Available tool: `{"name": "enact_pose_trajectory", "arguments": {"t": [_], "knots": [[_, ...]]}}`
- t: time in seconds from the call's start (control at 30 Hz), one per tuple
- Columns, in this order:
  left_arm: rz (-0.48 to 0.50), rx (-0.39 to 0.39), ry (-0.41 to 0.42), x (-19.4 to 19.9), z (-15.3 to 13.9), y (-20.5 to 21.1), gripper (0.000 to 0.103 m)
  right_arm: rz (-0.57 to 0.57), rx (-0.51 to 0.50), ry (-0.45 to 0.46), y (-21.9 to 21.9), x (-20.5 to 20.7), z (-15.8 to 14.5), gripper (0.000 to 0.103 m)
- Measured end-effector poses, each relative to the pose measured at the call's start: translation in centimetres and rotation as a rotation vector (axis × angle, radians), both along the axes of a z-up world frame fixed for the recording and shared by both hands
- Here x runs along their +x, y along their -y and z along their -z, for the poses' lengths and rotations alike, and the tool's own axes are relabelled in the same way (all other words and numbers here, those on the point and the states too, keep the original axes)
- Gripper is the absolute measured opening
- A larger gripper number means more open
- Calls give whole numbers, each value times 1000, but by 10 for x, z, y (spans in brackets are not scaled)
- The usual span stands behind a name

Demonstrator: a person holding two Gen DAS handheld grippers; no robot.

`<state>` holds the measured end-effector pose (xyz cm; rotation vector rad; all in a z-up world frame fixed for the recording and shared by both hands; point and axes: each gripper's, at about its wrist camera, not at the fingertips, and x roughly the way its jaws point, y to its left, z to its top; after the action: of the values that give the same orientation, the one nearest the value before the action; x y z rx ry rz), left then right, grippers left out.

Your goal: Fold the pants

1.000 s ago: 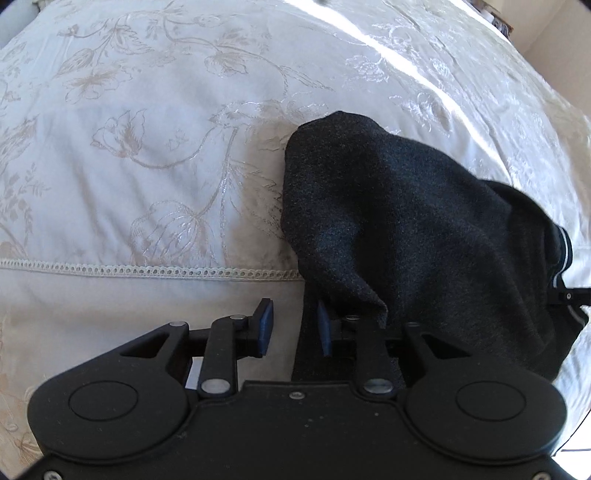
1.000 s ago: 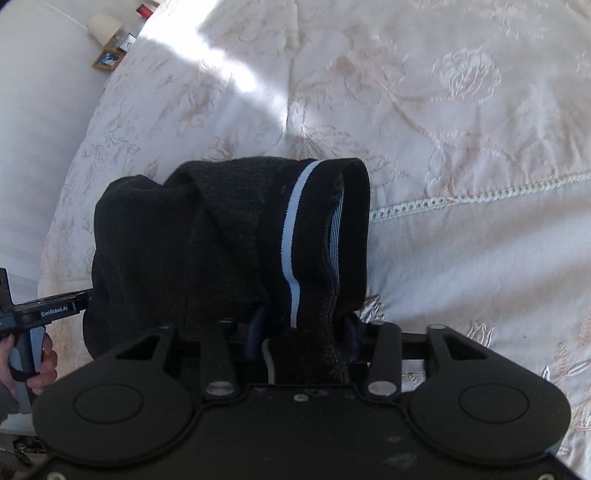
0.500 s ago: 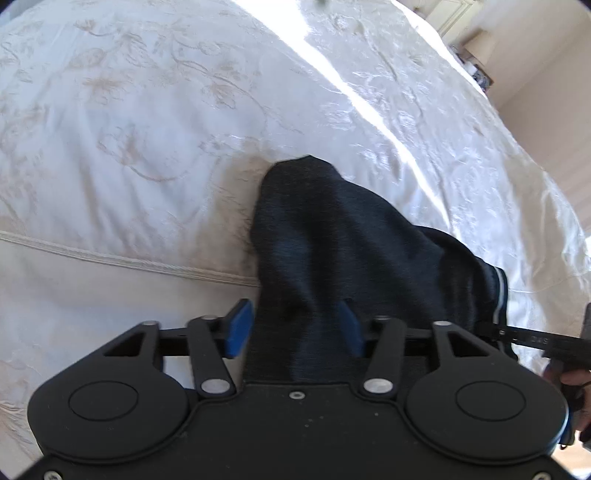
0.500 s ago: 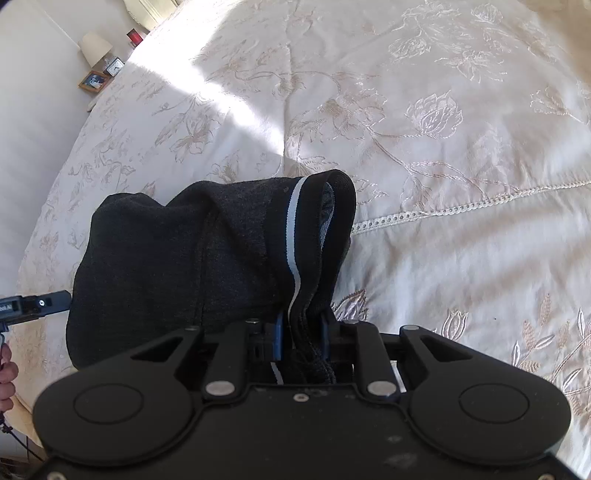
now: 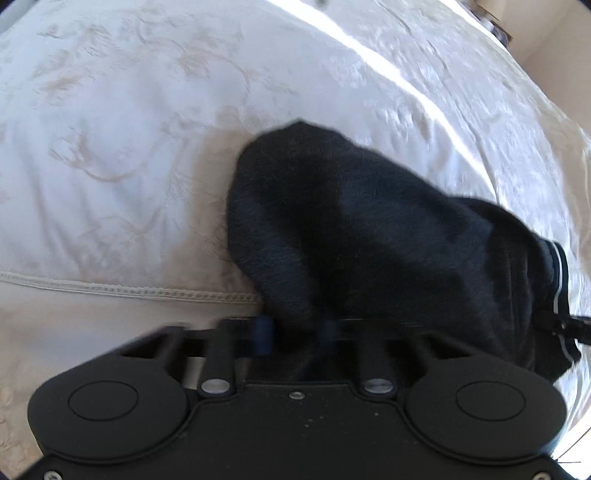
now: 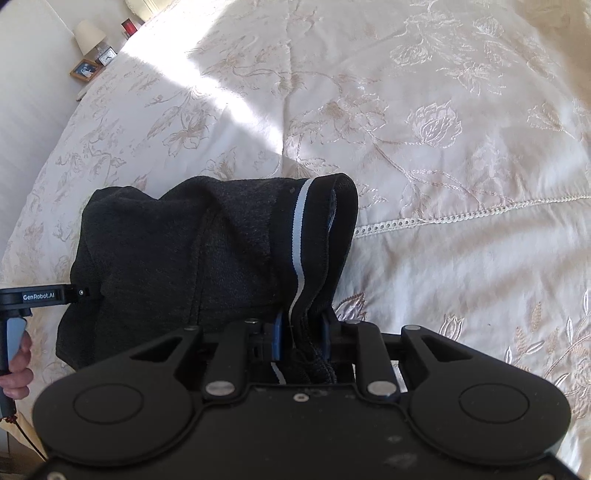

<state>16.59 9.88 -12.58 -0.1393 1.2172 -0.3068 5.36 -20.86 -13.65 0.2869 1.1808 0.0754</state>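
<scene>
Dark knit pants [image 6: 192, 266] are hanging bunched over the bed [image 6: 443, 110] while you are pinching them at both ends: your right gripper [image 6: 300, 334] is clamping the striped waistband [image 6: 301, 236], your left gripper [image 5: 293, 332] the other edge. You are mid-fold, I judge; next you are needing to lay them flat with the edges aligned.

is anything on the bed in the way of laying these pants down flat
Nothing visible. Both grippers, left and right, grip the dark pants, and the bedspread around them shows only embroidery.

Pants [image 6: 177, 258] on bedspread [image 6: 443, 147], lamp [image 6: 88, 35] behind, far left
</scene>
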Motion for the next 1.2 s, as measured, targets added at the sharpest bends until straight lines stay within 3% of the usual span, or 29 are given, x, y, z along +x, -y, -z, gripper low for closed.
{"name": "enact_pose_trajectory", "arguments": {"t": [0.17,0.33,0.47,0.63,0.73,0.8,0.93,1.03,1.2], "knots": [[31,36,166,-16,-54,-1,10,-4,-75,86,-10,-1,-38,11],[61,46,322,-12,-99,8,4,2,-78,178,-9,19,-75,10],[61,71,377,3,-115,2,0,-22,-35,156,-6,44,-82,10],[52,102,266,8,-91,-13,1,20,-52,30,-7,27,-53,11],[50,111,203,-1,-83,-19,2,91,-74,-84,5,7,-25,23],[62,93,174,-11,-83,-19,3,122,-42,-53,17,-7,-21,30],[105,67,137,-30,-77,-8,10,210,62,-43,41,-23,-20,30],[139,75,119,-43,-68,8,10,220,48,-6,48,-24,-18,31],[219,-13,60,-82,-61,30,14,182,131,-27,54,-13,-8,35]]}}
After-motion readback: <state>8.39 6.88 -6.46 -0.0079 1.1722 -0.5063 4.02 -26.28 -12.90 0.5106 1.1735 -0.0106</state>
